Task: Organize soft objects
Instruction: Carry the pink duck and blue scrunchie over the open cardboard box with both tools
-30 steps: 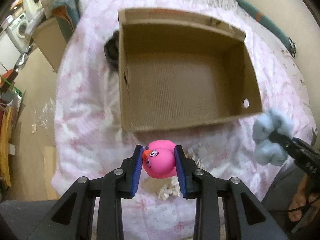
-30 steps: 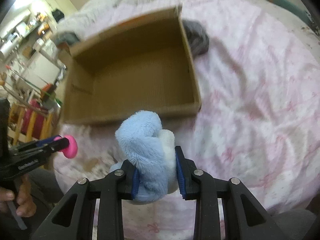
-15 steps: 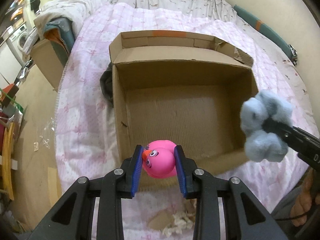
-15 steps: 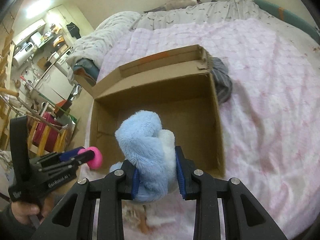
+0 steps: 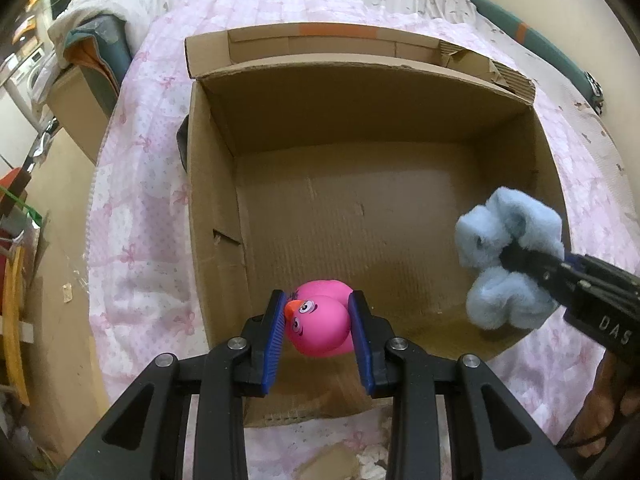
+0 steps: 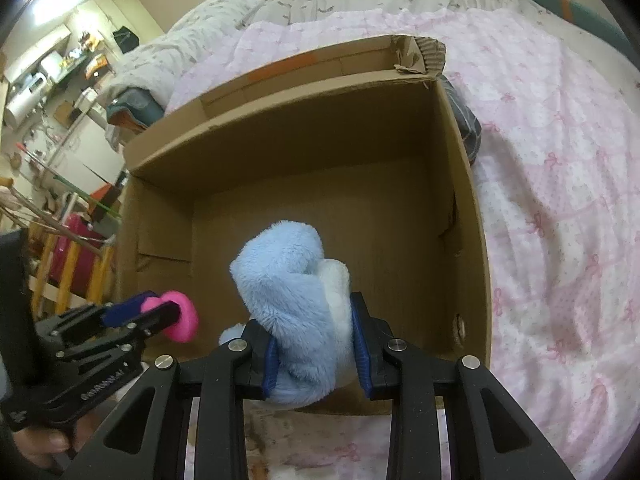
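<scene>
Duck point(image 5: 320, 326) between left claw point(image 5: 318, 340) pads

The left tongs point(image 5: 318, 334) at the lower middle of the frame are black angular plastic with round silver screws and ribbed blue pads point(image 5: 273, 344). The right tongs point(image 6: 316, 344) match them; seen at right, their side carries white lettering.

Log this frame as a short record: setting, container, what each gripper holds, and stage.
setting: cardboard box on a pink bedspread
box contents: nothing visible inside
left gripper: shut on pink duck, over the box's near edge
right gripper: shut on blue plush, over the box's near edge
stage: both toys held above the box, neither released
</scene>
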